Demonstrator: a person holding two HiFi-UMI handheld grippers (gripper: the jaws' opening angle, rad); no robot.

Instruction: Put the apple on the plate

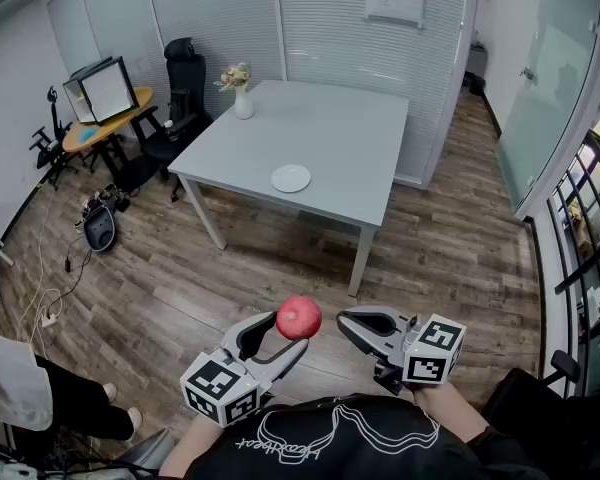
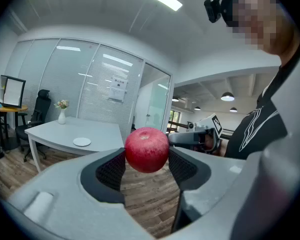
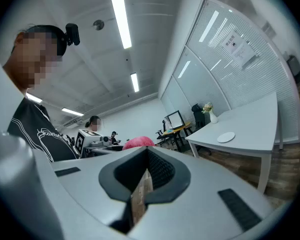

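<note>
Wood-plank flooring [image 1: 280, 268] fills the glass-walled office around you, and a grey square table [image 1: 330, 128] stands on it toward 12 o'clock in the head view. At 10 o'clock from that table, a black office chair [image 1: 180, 78] sits against the blinds. Your left gripper [image 1: 286, 336] shows at about 6 o'clock, low in the head view. Your right gripper [image 1: 344, 320] is just beside it toward 5 o'clock, and the two point at each other. Its jaws are pressed together at the tips with nothing between them, as the right gripper view [image 3: 146, 154] shows. A white vase [image 1: 243, 103] of flowers stands on the table's 10 o'clock corner. The white plate [image 1: 291, 178] lies bare near the table's 6 o'clock edge. The red apple [image 1: 298, 318] is in the air over the floor, well apart from the table, with the plate at 12 o'clock from it. You have it pinched between the left gripper's dark ribbed pads [image 2: 111, 170], one pressing on each flank, its stem dimple facing up.
</note>
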